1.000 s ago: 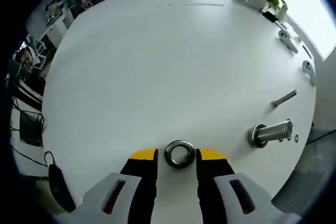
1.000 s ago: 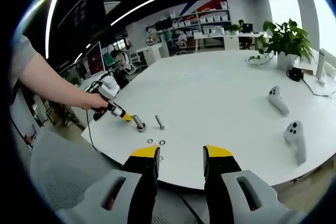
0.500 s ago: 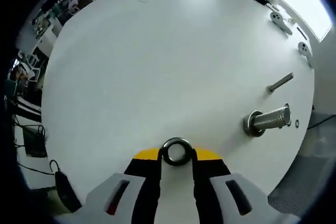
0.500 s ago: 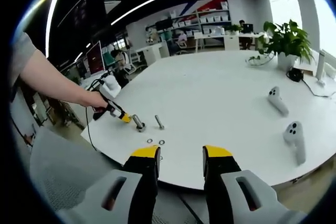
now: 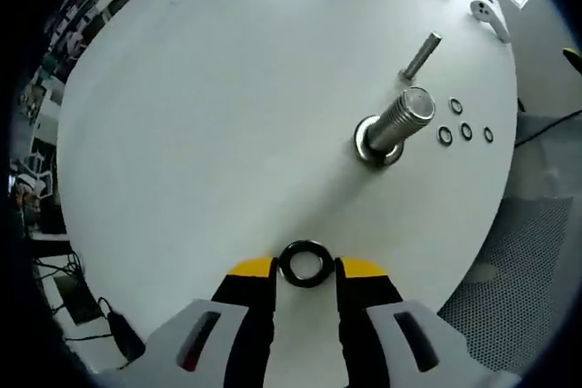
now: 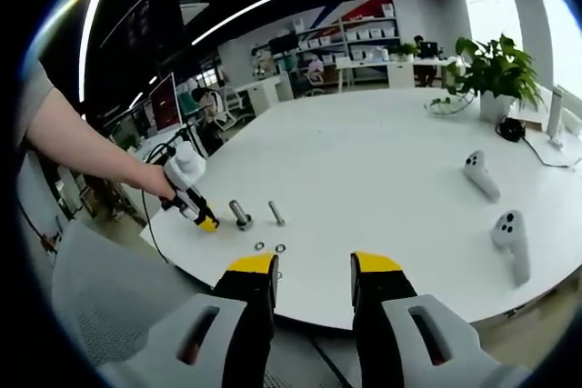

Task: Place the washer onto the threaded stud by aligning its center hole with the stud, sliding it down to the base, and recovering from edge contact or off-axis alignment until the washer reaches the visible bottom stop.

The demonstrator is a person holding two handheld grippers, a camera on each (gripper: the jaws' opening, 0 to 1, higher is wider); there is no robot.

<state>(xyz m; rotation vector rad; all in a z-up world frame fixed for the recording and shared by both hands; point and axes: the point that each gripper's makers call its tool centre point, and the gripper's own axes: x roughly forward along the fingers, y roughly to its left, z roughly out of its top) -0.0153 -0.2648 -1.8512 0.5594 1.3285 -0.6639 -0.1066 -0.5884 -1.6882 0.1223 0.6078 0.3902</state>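
Observation:
A dark metal washer (image 5: 305, 247) sits between the yellow-tipped jaws of my left gripper (image 5: 305, 270), which is shut on it above the white table (image 5: 200, 115). Ahead and to the right, the threaded stud (image 5: 400, 118) stands on its base flange (image 5: 375, 150), apart from the washer. In the right gripper view, a hand holds the left gripper (image 6: 205, 221) just left of the stud (image 6: 241, 214). My right gripper (image 6: 311, 270) is open over the table's near edge, with nothing between its jaws.
A thin bolt (image 5: 418, 54) lies beyond the stud, and several small washers (image 5: 466, 131) lie to its right. Two white controllers (image 6: 480, 174) (image 6: 509, 238) and a potted plant (image 6: 496, 70) are on the right of the table. A mesh chair (image 5: 527, 252) stands past the edge.
The left gripper closed on the washer and raised it off the table; its view now looks down on the stud from higher up. The right gripper has stayed still.

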